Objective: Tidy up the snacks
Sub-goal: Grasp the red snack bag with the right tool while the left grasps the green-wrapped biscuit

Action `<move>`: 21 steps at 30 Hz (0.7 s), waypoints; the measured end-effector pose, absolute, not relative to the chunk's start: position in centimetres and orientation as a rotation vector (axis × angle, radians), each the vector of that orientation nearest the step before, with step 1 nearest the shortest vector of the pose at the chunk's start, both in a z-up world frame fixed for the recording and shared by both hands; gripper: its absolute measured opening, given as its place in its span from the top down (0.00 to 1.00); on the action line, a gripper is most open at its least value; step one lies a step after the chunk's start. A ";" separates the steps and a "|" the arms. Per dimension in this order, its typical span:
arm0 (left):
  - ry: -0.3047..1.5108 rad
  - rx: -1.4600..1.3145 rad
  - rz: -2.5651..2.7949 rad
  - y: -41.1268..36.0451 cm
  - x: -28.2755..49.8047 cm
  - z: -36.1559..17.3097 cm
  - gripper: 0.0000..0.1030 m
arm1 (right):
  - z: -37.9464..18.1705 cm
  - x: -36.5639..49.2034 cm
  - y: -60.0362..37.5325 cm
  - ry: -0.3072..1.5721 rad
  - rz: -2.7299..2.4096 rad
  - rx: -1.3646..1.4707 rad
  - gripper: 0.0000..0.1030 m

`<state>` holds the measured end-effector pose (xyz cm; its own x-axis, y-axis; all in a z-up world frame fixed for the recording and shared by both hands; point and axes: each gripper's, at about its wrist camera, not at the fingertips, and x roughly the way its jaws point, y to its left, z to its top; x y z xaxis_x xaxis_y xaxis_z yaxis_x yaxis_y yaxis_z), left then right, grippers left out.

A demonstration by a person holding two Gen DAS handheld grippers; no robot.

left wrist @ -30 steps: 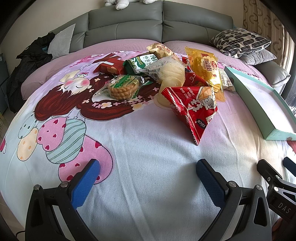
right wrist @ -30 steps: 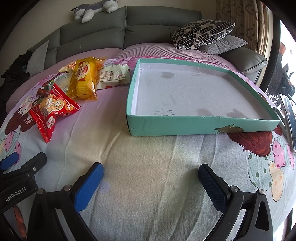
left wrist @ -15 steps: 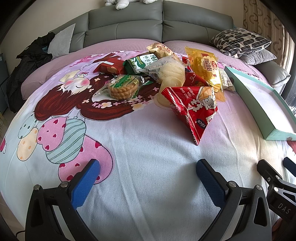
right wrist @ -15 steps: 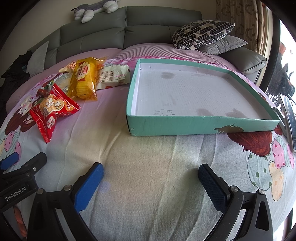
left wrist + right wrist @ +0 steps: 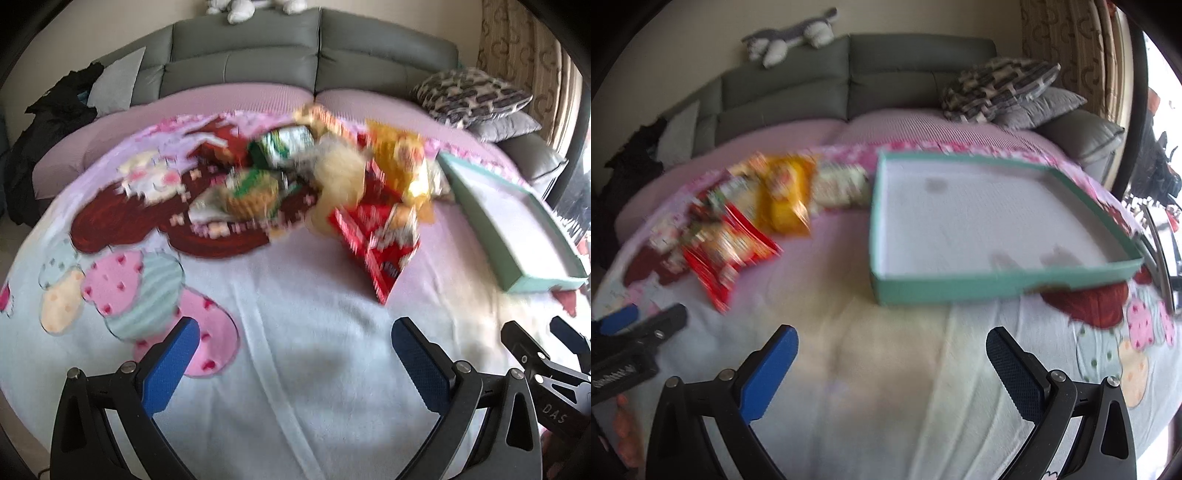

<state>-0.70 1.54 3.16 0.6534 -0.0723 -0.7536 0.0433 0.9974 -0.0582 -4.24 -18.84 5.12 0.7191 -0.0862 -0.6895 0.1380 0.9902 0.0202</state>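
Note:
A pile of snack packets lies on the bedspread: a red packet (image 5: 376,240) nearest, a yellow packet (image 5: 402,162) behind it, a round biscuit pack (image 5: 251,192) and a green pack (image 5: 284,146). The red packet (image 5: 727,251) and yellow packet (image 5: 785,199) also show in the right wrist view. A shallow teal box (image 5: 982,288), empty, sits to their right; it also shows in the left wrist view (image 5: 517,236). My left gripper (image 5: 295,354) is open and empty, short of the pile. My right gripper (image 5: 892,362) is open and empty, in front of the box.
The snacks lie on a round bed with a cartoon-print spread (image 5: 295,332). A grey padded headboard (image 5: 240,59) curves behind. Patterned and grey pillows (image 5: 1008,92) lie at the back right. Dark clothes (image 5: 48,125) are heaped at the left.
Both views have shifted and blurred: both grippers are moving, and the scene sits lower in the frames. Both grippers stay open. The snacks and box have not moved.

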 end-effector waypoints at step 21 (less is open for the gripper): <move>0.958 -0.075 -0.052 7.2 9.6 5.9 0.01 | 6.0 4.8 -11.9 0.878 0.130 0.291 0.20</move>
